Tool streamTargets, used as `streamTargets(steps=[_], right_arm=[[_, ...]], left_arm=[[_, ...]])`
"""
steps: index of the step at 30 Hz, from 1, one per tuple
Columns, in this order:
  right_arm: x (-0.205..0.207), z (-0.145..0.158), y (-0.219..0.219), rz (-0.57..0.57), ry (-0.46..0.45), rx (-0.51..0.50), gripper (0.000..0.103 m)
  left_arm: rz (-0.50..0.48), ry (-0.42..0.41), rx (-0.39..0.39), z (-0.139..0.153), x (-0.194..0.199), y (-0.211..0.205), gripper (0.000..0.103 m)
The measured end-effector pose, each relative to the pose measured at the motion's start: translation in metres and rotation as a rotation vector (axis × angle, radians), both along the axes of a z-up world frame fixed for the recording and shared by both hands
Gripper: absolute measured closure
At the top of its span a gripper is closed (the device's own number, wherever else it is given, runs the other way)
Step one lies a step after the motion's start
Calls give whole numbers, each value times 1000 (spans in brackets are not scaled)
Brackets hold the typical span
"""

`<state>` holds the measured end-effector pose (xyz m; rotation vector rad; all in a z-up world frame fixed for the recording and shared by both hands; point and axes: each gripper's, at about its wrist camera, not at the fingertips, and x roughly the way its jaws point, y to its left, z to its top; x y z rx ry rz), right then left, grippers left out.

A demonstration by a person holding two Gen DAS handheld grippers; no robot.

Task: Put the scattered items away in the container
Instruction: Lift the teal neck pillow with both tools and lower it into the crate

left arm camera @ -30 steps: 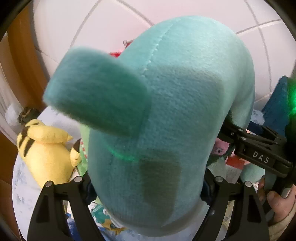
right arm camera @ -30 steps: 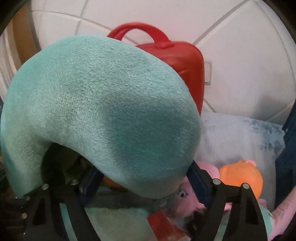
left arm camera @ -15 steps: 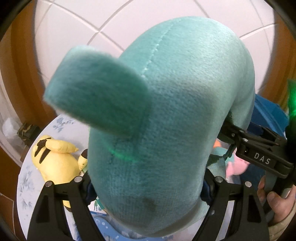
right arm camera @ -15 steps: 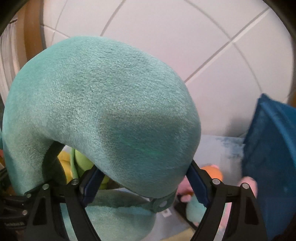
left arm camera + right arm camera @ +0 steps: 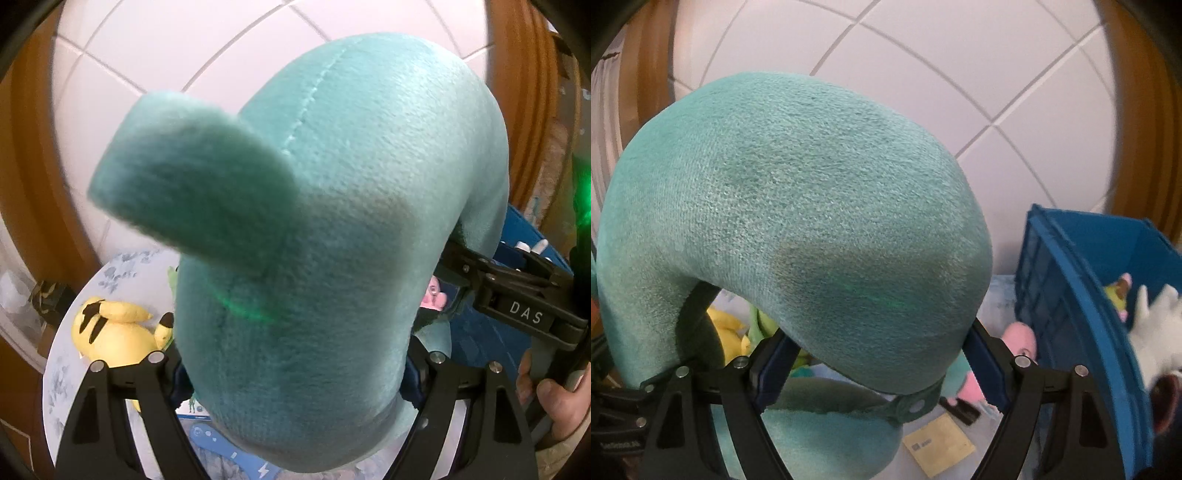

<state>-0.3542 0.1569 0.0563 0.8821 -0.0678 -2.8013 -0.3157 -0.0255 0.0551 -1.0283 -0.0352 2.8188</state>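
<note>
A large teal U-shaped neck pillow fills the left wrist view, and my left gripper is shut on one arm of it. The same pillow arches across the right wrist view, where my right gripper is shut on its other arm. Both hold it up above the table. The blue plastic crate stands at the right, with a white plush inside. In the left wrist view the right gripper's body shows at the right, held by a hand.
A yellow plush lies on the pale patterned tablecloth at the left. A pink plush, a yellow card and a small dark item lie beside the crate. White tiled wall behind, wooden frames at both sides.
Both grippers have carried the pillow up and to the right. The red case has left the right view, and the blue crate has come in at the right with its inside showing.
</note>
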Motion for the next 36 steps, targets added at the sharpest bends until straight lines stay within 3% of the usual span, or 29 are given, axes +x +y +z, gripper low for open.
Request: streamTargets(steps=[8,13,19,26,31,36], right_arm=[[35,45,55,-85,64,6,18],[44,82,125,-144,107,9,18],[49,123,228,-254,128,43,18],[35,120,347,-385,27,70,18],[0,94,398,-402,-66,84,18],[-23,86,423,-374,-139,66,18]], left_arm=[[-73,61,18,41,12,63,19],[-138,126,23,79,12,144,19],[-251,108,71,103,-7,250,19],[-364,-30,93,88,-49,377,19],[-355,-113,73,65,-77,422,18],[-321,-173,59,48,-106,435,18]])
